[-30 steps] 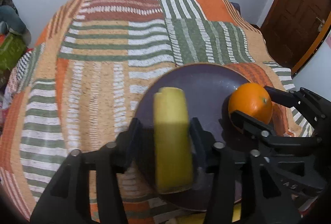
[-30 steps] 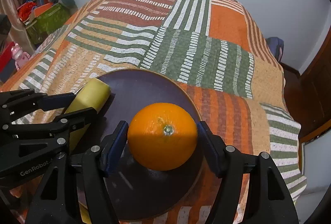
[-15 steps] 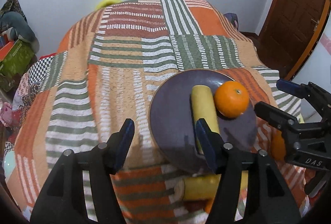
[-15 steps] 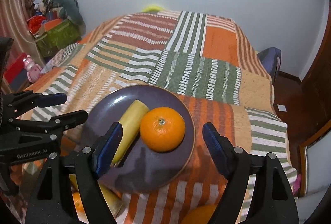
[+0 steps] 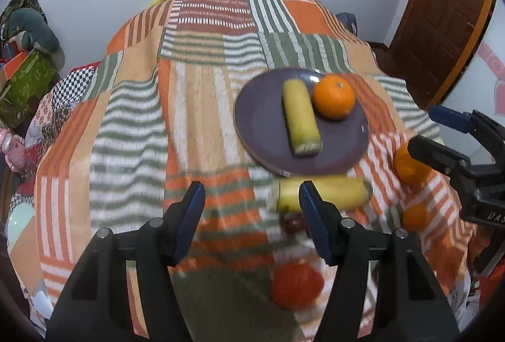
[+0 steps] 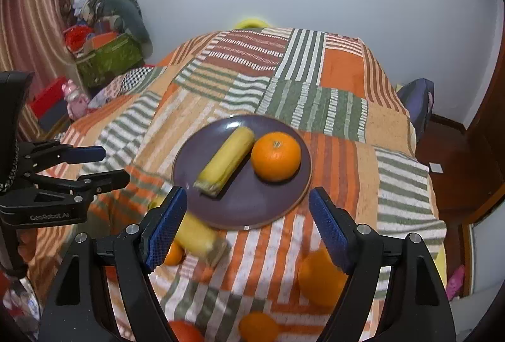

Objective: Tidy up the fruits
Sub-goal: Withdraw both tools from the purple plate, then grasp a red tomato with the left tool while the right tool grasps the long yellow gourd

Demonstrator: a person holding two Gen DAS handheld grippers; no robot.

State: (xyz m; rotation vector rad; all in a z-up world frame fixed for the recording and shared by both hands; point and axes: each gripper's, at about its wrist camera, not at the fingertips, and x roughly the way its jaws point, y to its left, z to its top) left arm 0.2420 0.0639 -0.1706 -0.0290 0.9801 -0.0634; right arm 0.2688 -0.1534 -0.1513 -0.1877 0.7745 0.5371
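Observation:
A purple plate (image 5: pixel 262 121) (image 6: pixel 252 206) lies on the striped bedspread and holds a yellow banana piece (image 5: pixel 300 118) (image 6: pixel 225 165) and an orange (image 5: pixel 334 96) (image 6: pixel 275 156) side by side. My left gripper (image 5: pixel 251 215) is open and empty, held above the bedspread in front of the plate. My right gripper (image 6: pixel 247 225) is open and empty, also short of the plate. A second banana piece (image 5: pixel 334 193) (image 6: pixel 197 238) lies just in front of the plate. Loose oranges (image 5: pixel 408 168) (image 6: pixel 322 279) and a red fruit (image 5: pixel 296 285) lie nearer to me.
The striped bedspread (image 5: pixel 132 127) covers a bed that drops off at the sides. A wooden door (image 5: pixel 442 10) stands at the right, boxes and clutter (image 6: pixel 104 55) at the left by the wall. A small dark fruit (image 5: pixel 293 223) lies near the second banana piece.
Both grippers have let go of the banana piece and the orange on the plate, opened, and pulled back and up. More loose fruit has come into view in front of the plate.

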